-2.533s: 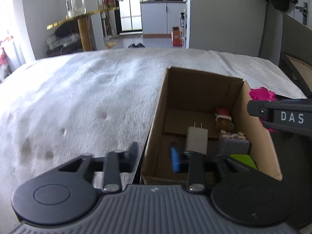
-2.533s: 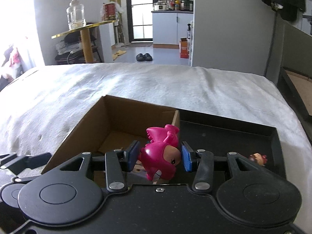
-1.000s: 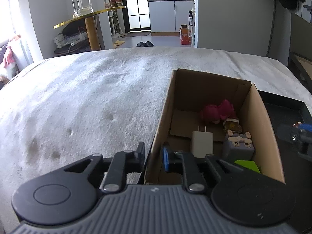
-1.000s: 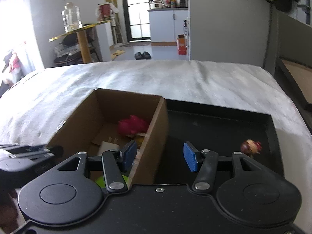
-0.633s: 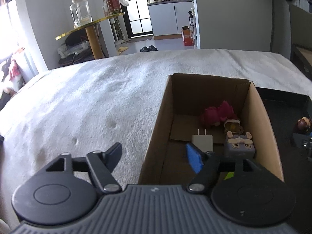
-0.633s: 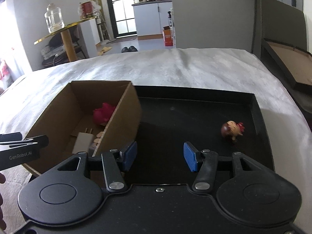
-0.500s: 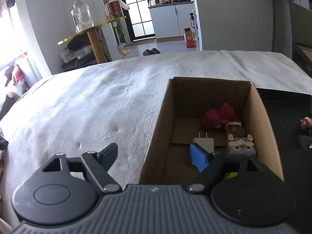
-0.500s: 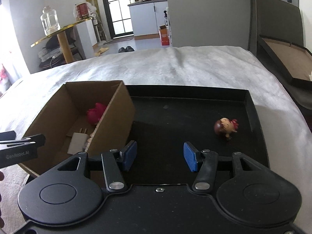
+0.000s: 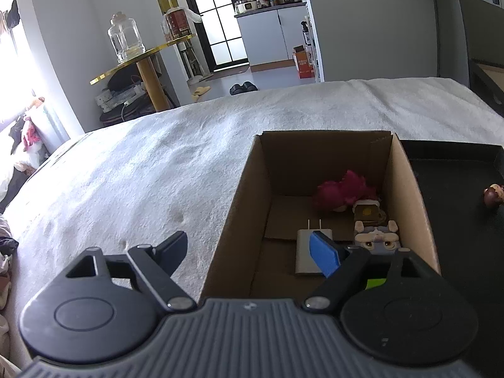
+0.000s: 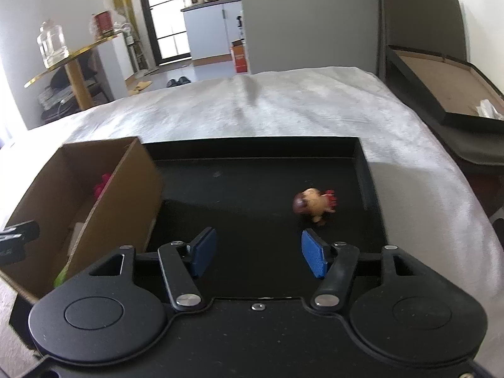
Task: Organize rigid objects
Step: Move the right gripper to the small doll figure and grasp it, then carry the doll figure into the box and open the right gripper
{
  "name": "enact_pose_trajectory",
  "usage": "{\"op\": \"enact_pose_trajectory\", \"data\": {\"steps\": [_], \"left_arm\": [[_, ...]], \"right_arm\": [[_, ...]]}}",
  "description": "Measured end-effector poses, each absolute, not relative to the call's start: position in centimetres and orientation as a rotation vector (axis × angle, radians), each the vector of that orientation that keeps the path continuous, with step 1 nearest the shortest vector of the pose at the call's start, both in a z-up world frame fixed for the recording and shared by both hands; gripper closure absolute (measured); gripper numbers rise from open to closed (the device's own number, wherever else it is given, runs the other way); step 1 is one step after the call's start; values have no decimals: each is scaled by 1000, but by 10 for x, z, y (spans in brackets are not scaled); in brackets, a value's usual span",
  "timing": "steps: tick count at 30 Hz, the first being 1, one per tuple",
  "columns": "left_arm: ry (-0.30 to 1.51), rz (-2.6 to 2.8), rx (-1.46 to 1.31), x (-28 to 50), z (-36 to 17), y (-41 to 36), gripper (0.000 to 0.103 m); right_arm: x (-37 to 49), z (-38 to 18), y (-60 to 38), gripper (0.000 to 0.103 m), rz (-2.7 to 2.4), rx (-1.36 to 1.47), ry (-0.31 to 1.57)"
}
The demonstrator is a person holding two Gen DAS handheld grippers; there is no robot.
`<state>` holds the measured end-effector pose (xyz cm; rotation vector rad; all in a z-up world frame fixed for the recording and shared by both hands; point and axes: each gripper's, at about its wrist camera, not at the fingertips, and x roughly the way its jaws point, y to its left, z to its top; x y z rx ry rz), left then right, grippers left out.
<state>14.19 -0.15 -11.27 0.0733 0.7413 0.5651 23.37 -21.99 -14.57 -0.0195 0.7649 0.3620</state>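
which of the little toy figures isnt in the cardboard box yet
The small brown-headed doll, lying alone on the black tray. The pink figure and grey block-faced one sit inside the box.

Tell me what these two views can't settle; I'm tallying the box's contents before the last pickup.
- Green object, left wrist view: mostly behind the left gripper's fingers; identity unclear.
- Cardboard box interior, right wrist view: near wall hides all but a bit of the pink toy.
- Small figurine, left wrist view: cut off by the frame edge; motion-blurred in the right view.
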Motion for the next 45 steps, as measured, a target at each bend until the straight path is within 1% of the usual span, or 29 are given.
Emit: {"op": "enact_pose_trajectory", "data": {"steps": [2,8,12,23,28,29,31,32,45], "left_arm": [[749,564,80,145,-114,-3,19],[754,573,106,152,-117,-9,19],[765,583,119,156,-119,-11,19],[781,613,159,167,-125,-19,19],[786,628,191,170,-126,-24,19],[788,631,195,171,-126,-25,19],[790,634,202,172,-126,-26,19],[789,635,205,172,-126,-27,19],[769,645,182,163,-120,-22,19]], "right_arm": [[239,-148,-225,37,352,-15,764],[256,-161,-233,35,334,-29,775],[268,-169,-237,31,330,-29,780],[293,-183,-246,32,348,-22,768],[304,-189,-249,36,361,-21,763],[306,-191,-248,39,370,-25,760],[308,-194,-248,49,383,-37,762],[309,-195,-248,60,388,-42,770],[280,-183,-261,61,372,-39,785]]}}
